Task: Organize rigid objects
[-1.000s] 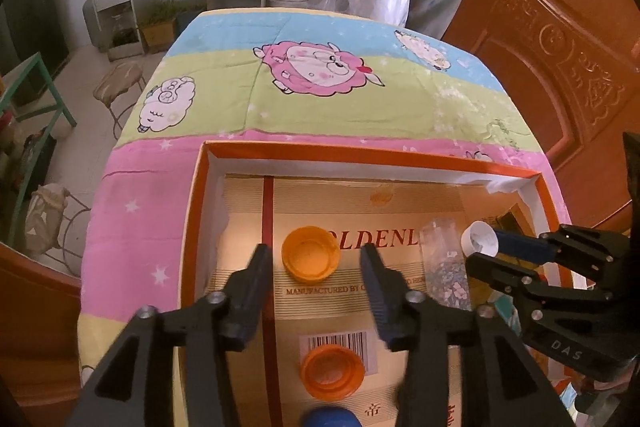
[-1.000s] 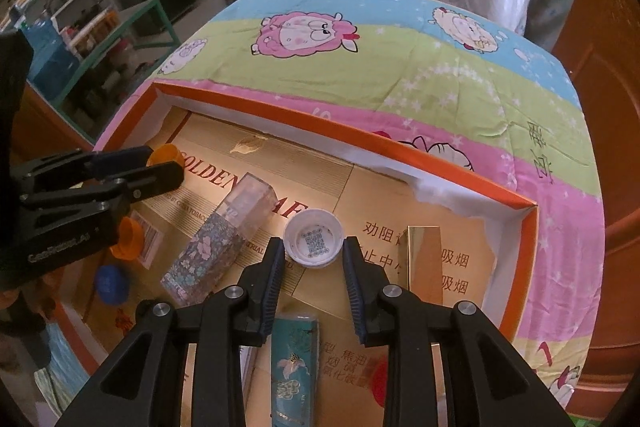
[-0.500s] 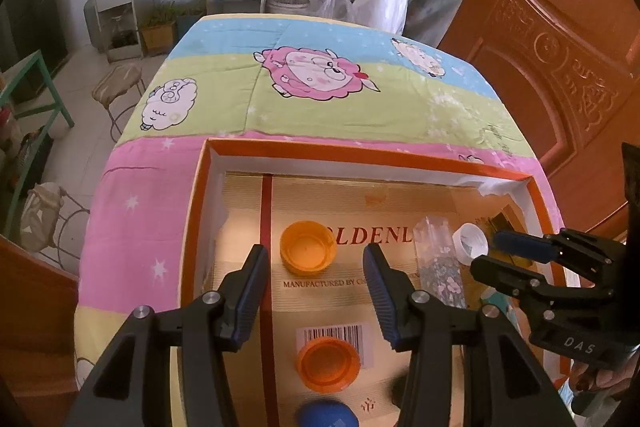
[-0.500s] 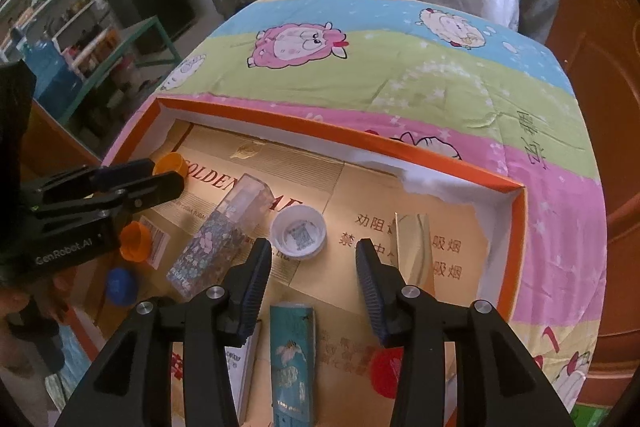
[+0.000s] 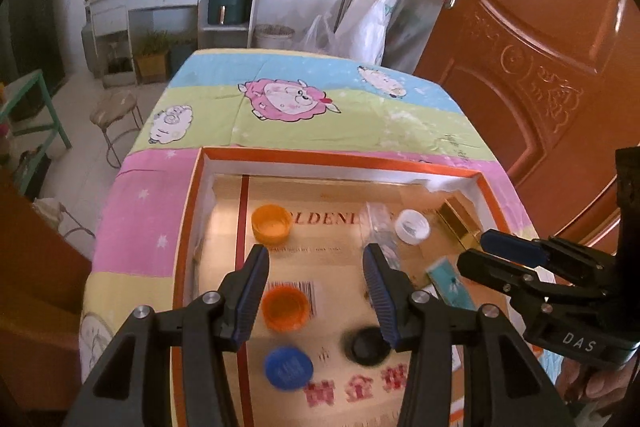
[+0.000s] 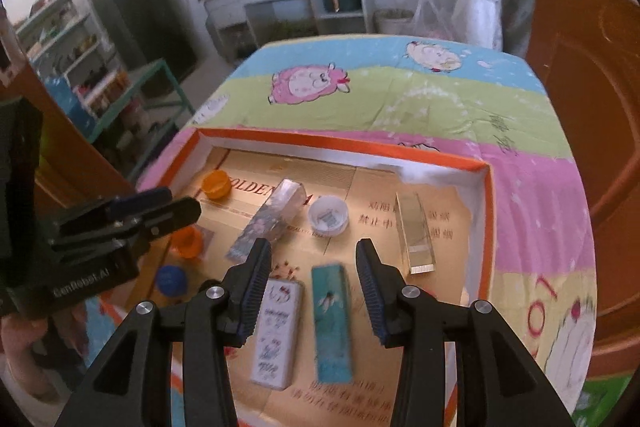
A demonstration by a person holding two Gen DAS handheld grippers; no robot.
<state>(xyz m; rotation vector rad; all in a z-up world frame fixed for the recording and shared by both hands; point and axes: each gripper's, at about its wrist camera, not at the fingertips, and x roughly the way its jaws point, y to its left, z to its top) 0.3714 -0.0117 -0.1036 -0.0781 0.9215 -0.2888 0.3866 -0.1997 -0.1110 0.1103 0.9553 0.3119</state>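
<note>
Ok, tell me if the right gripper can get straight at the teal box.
Probably yes. The right gripper is open and empty, and the teal box lies flat just below it, with gaps to the white tin and gold box.

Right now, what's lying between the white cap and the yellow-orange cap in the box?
A clear patterned box lies tilted between the white cap and the yellow-orange cap; the right wrist view shows it best.
</note>
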